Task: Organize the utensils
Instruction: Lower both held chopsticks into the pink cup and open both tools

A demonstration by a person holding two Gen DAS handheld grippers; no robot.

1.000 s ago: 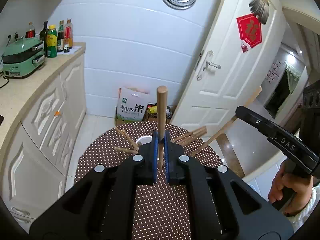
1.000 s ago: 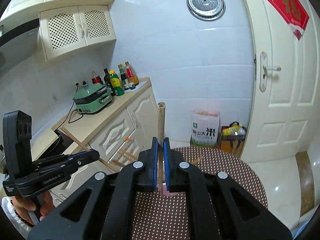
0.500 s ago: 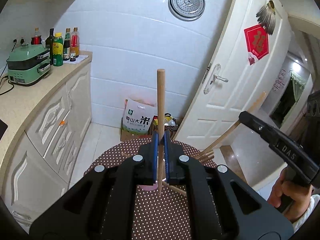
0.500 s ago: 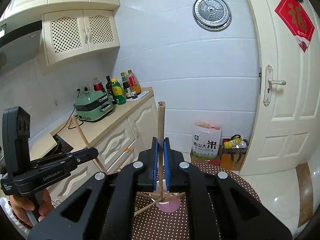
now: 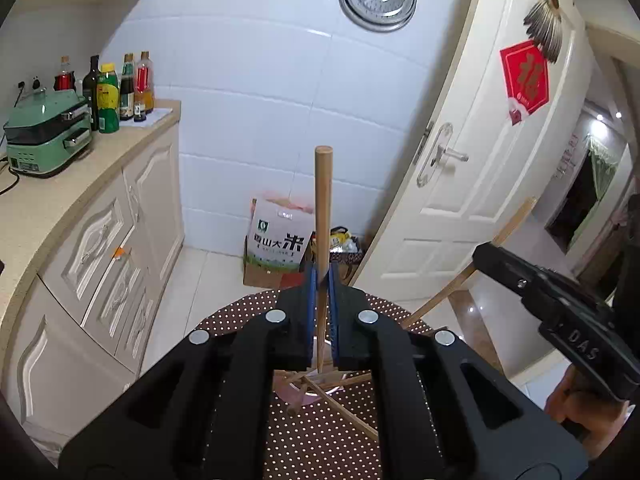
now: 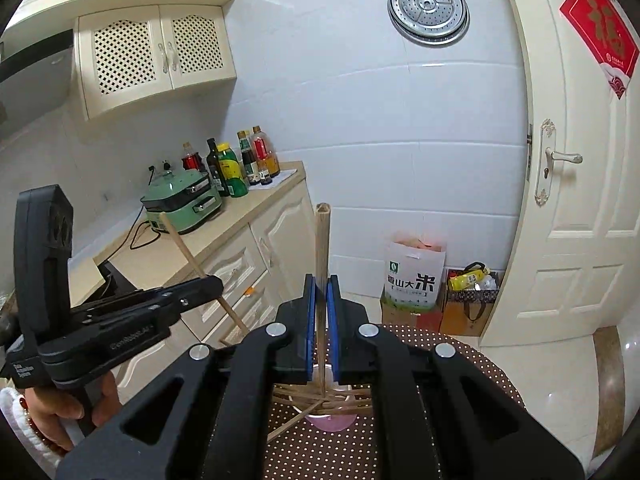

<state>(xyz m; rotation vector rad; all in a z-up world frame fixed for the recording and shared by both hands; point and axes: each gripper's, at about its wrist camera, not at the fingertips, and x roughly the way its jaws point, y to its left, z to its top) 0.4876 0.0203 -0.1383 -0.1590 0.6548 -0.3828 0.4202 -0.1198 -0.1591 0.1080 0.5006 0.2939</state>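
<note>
In the left wrist view my left gripper (image 5: pixel 322 270) is shut on a round wooden chopstick (image 5: pixel 322 208) that stands upright between the blue pads. Its lower tip hangs over a pink cup (image 5: pixel 316 390) with several chopsticks splayed in it, on the brown dotted table (image 5: pixel 240 316). At the right, my right gripper (image 5: pixel 480 254) holds a slanted chopstick (image 5: pixel 514 224). In the right wrist view that right gripper (image 6: pixel 321 282) is shut on a square-ended chopstick (image 6: pixel 322 240) above the same pink cup (image 6: pixel 328 418). The left gripper (image 6: pixel 216 285) shows at the left with its chopstick (image 6: pixel 188 250).
A counter (image 5: pixel 48 200) on the left carries a green cooker (image 5: pixel 44 136) and several bottles (image 5: pixel 120 92), with cabinets below. On the floor beyond the table stand a rice bag (image 5: pixel 280 236) and boxes. A white door (image 5: pixel 460 200) is at the right. A person's hand (image 6: pixel 56 404) holds the left gripper.
Both grippers have moved forward across the table with their chopsticks. The pink cup, which lay ahead of the left jaws, now sits beneath both pairs of jaws. Both stayed shut.
</note>
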